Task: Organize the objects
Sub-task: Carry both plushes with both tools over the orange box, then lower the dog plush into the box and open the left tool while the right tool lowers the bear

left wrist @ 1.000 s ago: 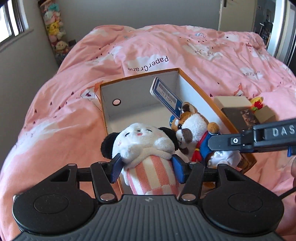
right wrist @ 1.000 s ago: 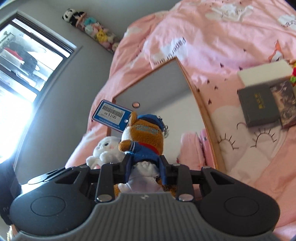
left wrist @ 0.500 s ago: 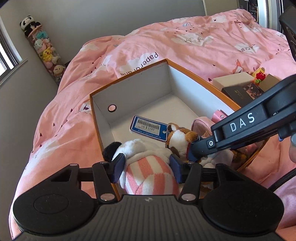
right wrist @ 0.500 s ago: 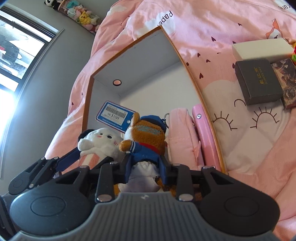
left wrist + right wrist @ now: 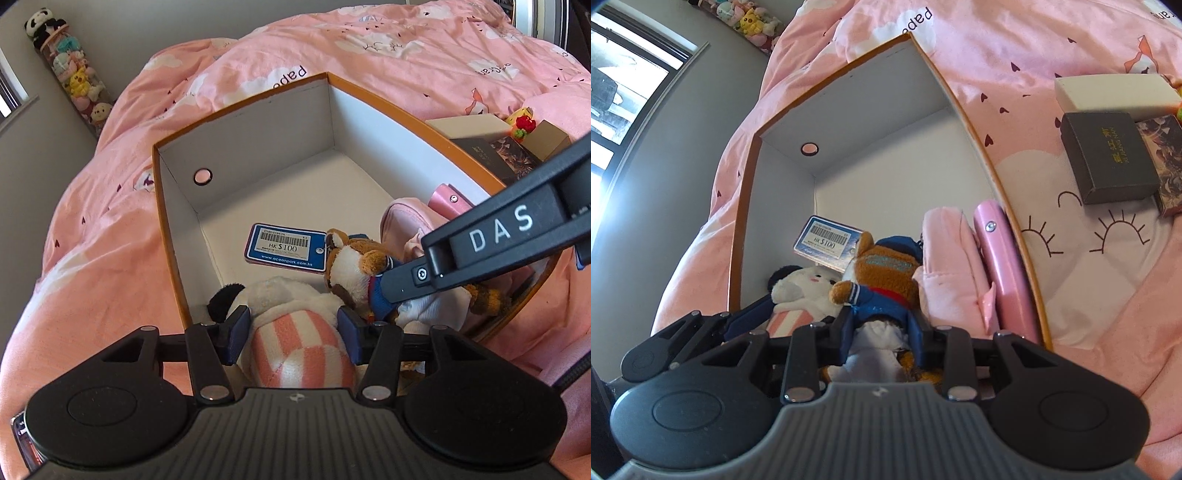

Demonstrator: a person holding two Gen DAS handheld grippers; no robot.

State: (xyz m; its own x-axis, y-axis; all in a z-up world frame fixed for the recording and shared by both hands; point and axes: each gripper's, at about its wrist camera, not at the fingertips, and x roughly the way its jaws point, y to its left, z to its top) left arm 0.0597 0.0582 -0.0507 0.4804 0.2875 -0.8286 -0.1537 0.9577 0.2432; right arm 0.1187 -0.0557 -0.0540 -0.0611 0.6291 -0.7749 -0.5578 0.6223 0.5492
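A pink bed (image 5: pixel 369 55) fills both views, and an orange-rimmed box (image 5: pixel 236 107) with white walls is set on it, centre frame. Inside the box, at the lower right, a pink pouch (image 5: pixel 953 266) is stood beside a pink case (image 5: pixel 1001 266). A panda plush (image 5: pixel 295 332) is pinched by the left hand-held gripper (image 5: pixel 293 332) at the box's near left corner — the jaws have just been closing on it. A fox plush (image 5: pixel 882 280) is clamped by the right hand-held gripper (image 5: pixel 882 332) just beside the panda, its blue tag (image 5: pixel 286 248) lying on the box floor. A dark box (image 5: pixel 1108 158) is seen upper right, on the bed.
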